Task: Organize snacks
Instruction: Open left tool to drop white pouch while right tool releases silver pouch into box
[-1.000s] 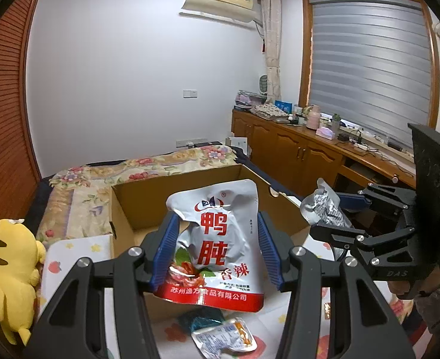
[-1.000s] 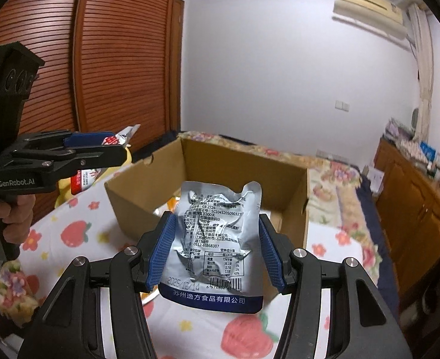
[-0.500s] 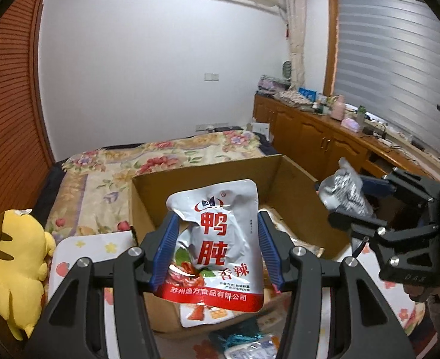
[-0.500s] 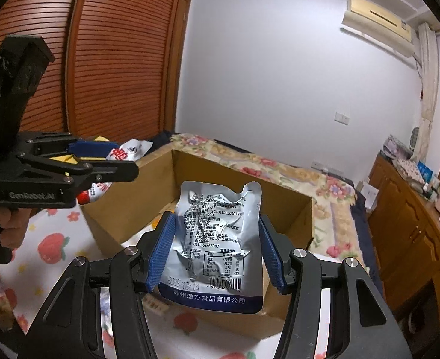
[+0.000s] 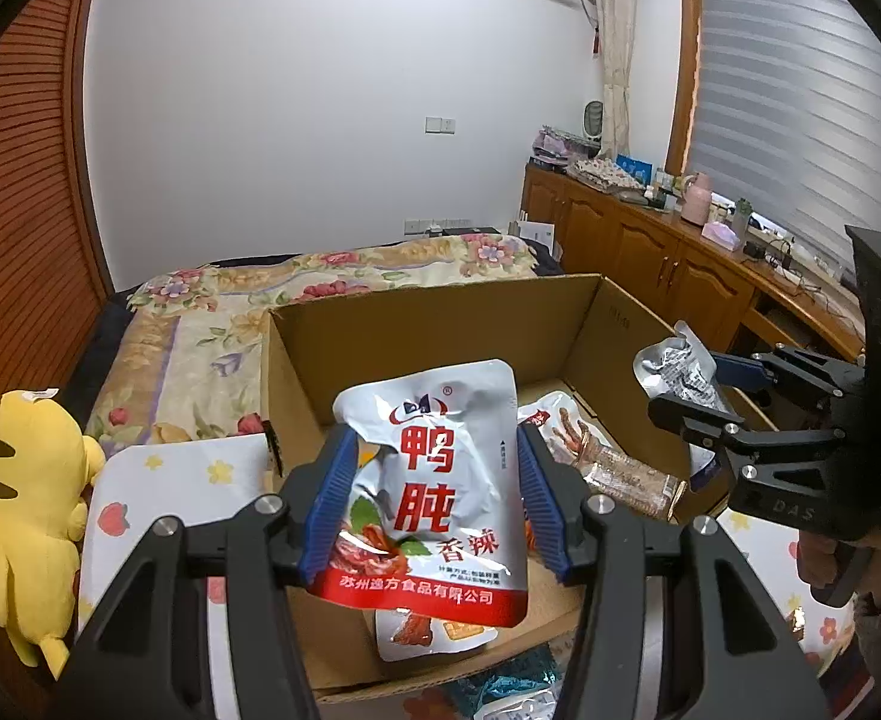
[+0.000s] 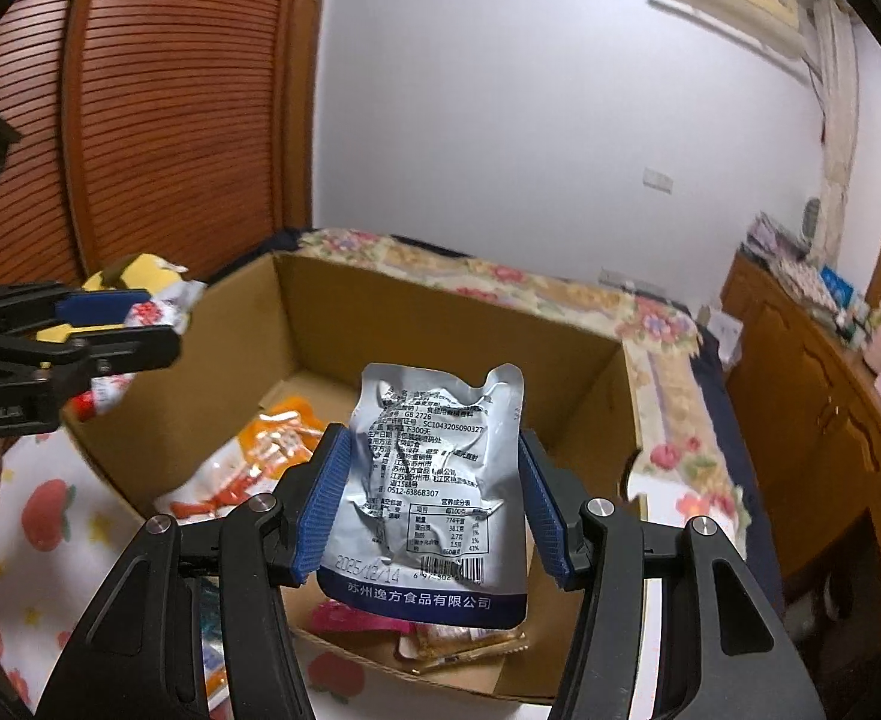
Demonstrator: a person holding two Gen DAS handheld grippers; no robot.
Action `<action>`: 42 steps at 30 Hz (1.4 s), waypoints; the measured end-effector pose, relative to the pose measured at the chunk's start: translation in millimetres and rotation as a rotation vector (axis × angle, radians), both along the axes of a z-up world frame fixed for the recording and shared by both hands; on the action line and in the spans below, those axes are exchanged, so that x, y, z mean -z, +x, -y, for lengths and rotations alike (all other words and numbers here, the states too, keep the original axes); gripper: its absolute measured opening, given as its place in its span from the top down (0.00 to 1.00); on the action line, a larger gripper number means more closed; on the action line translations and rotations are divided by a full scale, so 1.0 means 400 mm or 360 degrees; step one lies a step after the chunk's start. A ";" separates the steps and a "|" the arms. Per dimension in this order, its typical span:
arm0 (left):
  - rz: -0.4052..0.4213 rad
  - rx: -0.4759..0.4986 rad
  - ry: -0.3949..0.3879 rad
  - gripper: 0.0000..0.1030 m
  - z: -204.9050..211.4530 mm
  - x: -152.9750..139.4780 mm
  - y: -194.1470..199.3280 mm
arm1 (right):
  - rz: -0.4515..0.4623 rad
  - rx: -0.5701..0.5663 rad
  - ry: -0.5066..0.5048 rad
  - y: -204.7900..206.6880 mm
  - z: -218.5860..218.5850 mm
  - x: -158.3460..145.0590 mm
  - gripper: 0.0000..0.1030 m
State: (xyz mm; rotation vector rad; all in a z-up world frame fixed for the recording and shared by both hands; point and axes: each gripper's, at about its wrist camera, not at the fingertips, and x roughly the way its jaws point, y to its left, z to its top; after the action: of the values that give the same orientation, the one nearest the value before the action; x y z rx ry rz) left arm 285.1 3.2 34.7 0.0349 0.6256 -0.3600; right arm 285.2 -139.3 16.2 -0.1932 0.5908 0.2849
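We've got the big cardboard box (image 5: 440,324) in front of us, open on top, w/ a few snack packs already on its floor. Both our hands hang over the near side of it.

Our left gripper (image 5: 434,498) squeezes a white-and-red pouch (image 5: 440,480) by its two side edges. Our right gripper (image 6: 428,504) squeezes a silver pouch (image 6: 434,474) the same way, back label facing us. So both tools are closed on a pouch, not empty.

What could go wrong:
- The pouches are soft & slippy. The pads only pinch the thin side edges, so one could slide out early and land on the strawberry cloth (image 6: 50,510), not in the box.
- The two grippers are near each other over one box. If we drop both at once, they may bump.
- A pouch could catch on the near box wall & tip outside.

Which way they point: each pouch stands up tall, long side running up & down, bottom seam low near us, top edge leaning away toward the box.
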 end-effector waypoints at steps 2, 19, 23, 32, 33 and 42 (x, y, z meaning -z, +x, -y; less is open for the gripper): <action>-0.0009 0.0003 0.0002 0.48 0.006 0.006 0.002 | -0.0026 0.0018 0.0015 0.007 0.009 0.010 0.45; -0.0024 0.0032 0.0034 0.36 0.037 0.025 -0.010 | -0.0132 0.0009 0.0008 0.017 0.025 0.065 0.44; 0.0019 0.0034 0.0052 0.23 0.039 0.026 -0.031 | -0.0131 -0.0013 0.0039 0.004 0.026 0.059 0.36; 0.0101 -0.0002 0.0054 0.02 0.033 0.017 -0.075 | -0.0033 -0.0080 0.0120 -0.094 0.036 0.001 0.32; 0.0100 -0.0006 0.0058 0.02 0.033 0.016 -0.079 | -0.0025 -0.0085 0.0120 -0.106 0.037 -0.004 0.32; 0.0145 0.0029 0.0044 0.02 0.039 0.012 -0.143 | 0.0041 -0.0071 0.0149 -0.213 0.075 -0.018 0.25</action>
State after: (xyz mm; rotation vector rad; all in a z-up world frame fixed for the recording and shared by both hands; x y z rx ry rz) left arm 227.9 -12.5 30.0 0.0831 0.5402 -0.3652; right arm 200.0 -169.1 23.4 -0.1199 0.5468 0.3517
